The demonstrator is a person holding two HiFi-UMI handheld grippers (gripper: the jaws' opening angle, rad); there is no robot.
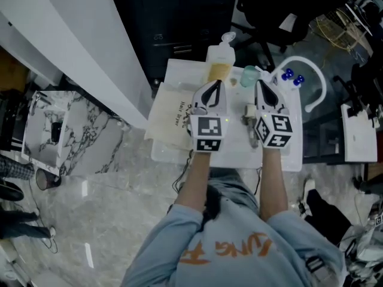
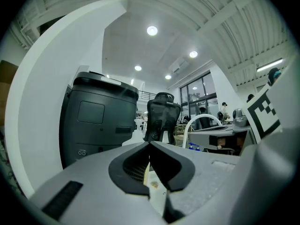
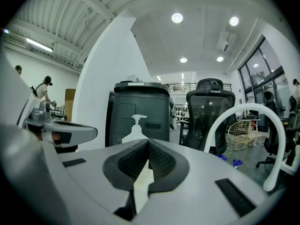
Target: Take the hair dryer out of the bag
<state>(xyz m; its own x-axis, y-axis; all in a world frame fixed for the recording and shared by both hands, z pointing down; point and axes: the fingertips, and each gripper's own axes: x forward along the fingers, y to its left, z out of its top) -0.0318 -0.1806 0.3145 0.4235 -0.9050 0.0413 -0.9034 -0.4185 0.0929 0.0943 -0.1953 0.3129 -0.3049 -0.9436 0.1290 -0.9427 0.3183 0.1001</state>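
Note:
A flat cream bag (image 1: 172, 116) printed "Hair dryer" lies on the left part of the small white table (image 1: 233, 155). No hair dryer shows outside it. My left gripper (image 1: 215, 86) hovers over the bag's right edge, pointing away from me, jaws shut with nothing in them. My right gripper (image 1: 262, 85) is level beside it over the table's right half, also shut and empty. In the left gripper view the closed jaws (image 2: 150, 144) aim at a dark cabinet. The right gripper view shows closed jaws (image 3: 148, 142) aimed at a pump bottle.
At the table's far edge stand a pump bottle (image 1: 221, 54) and a teal cup (image 1: 248, 76). A white hoop (image 1: 312, 79) with blue balls (image 1: 293, 75) is at the far right. A small beige object (image 1: 248, 117) lies between the grippers. Behind are a dark cabinet (image 3: 140, 108) and an office chair (image 3: 211, 111).

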